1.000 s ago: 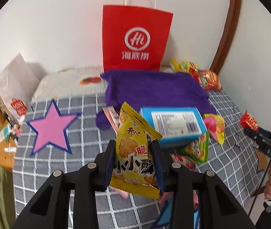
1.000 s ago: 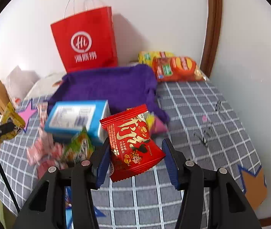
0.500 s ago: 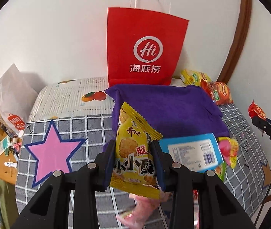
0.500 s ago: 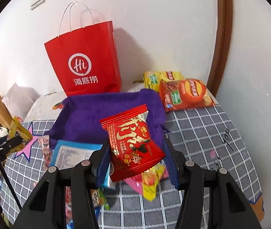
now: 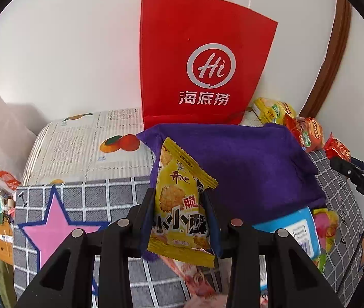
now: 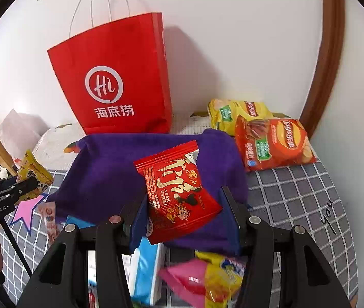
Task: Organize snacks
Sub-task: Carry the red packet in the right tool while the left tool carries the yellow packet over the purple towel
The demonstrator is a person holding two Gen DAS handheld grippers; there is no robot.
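The yellow snack packet (image 5: 179,205) stands upright between the pads of the left gripper (image 5: 179,220), which is clamped on its lower half, so the packet hangs above the near edge of the purple cloth (image 5: 246,164). The red snack packet (image 6: 179,192) sits tilted in the right gripper (image 6: 184,218); the left pad presses its edge, while the right pad seems to stand a little off it, so the hold looks one-sided. It also hangs above the purple cloth. Straight ahead of both grippers, beyond the cloth, a red paper bag (image 5: 202,59) stands upright against the white wall. Ahead and to the right of the right gripper lie a red chip bag (image 6: 271,143) and a yellow chip bag (image 6: 233,113), touching. Just below the right gripper are a blue box (image 6: 146,269) and a pink and yellow packet (image 6: 207,279). A pink star (image 5: 53,231) marks the checked table (image 6: 297,192) left of the left gripper.
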